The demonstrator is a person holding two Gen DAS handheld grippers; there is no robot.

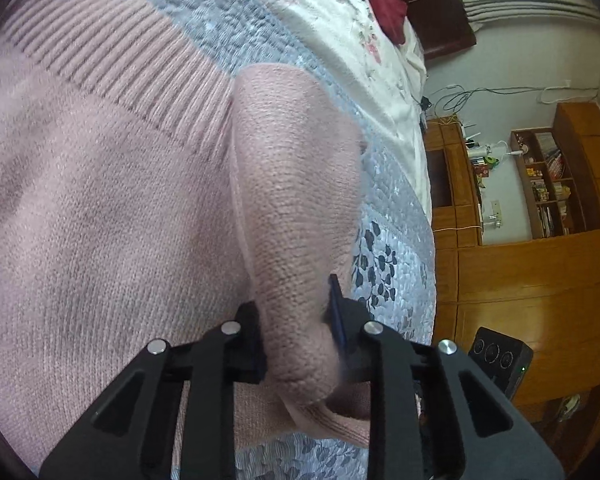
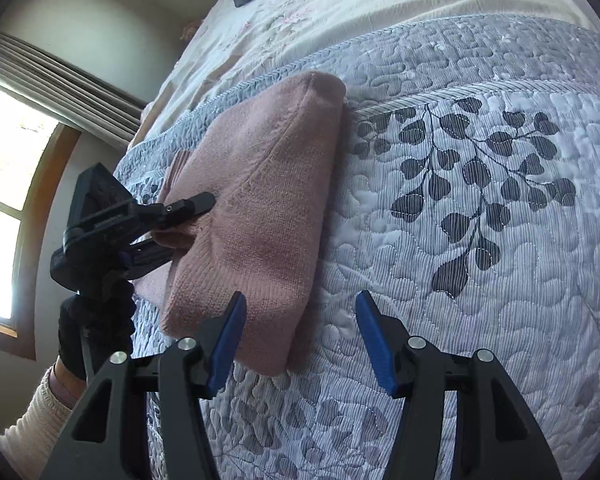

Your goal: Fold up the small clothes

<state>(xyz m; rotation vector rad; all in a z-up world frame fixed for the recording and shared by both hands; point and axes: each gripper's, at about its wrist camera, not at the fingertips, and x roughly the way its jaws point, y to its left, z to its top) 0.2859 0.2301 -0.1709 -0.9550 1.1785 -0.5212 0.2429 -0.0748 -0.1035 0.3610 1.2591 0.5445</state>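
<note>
1 pink knit sweater (image 2: 260,208) lies folded on the grey leaf-quilted bedspread (image 2: 480,300), filling the centre-left of the right wrist view. Its long axis runs from the lower left of that frame up to a narrow rounded end near the upper centre, beside the bedspread's corded border. A raised fold line follows the same diagonal along its top.

The left gripper (image 2: 180,226) comes in from the left edge of that view, held by a black-gloved hand (image 2: 80,340) with a cream knit sleeve (image 2: 36,420) below it. Its jaws are clamped on a bunched edge of the sweater. In the left wrist view the same gripper (image 1: 300,344) pinches a thick roll of pink knit between its 2 fingers, the roll running up the middle of the frame, with the ribbed hem (image 1: 112,56) crossing the upper left.

The right gripper (image 2: 300,340) sits at the lower centre of its own view, jaws spread wide and holding nothing; its left blue pad (image 2: 226,344) overlaps the sweater's near corner, the other stands over bare quilt.

A floral sheet (image 2: 340,12) covers the bed beyond, in the upper part of the frame.
</note>
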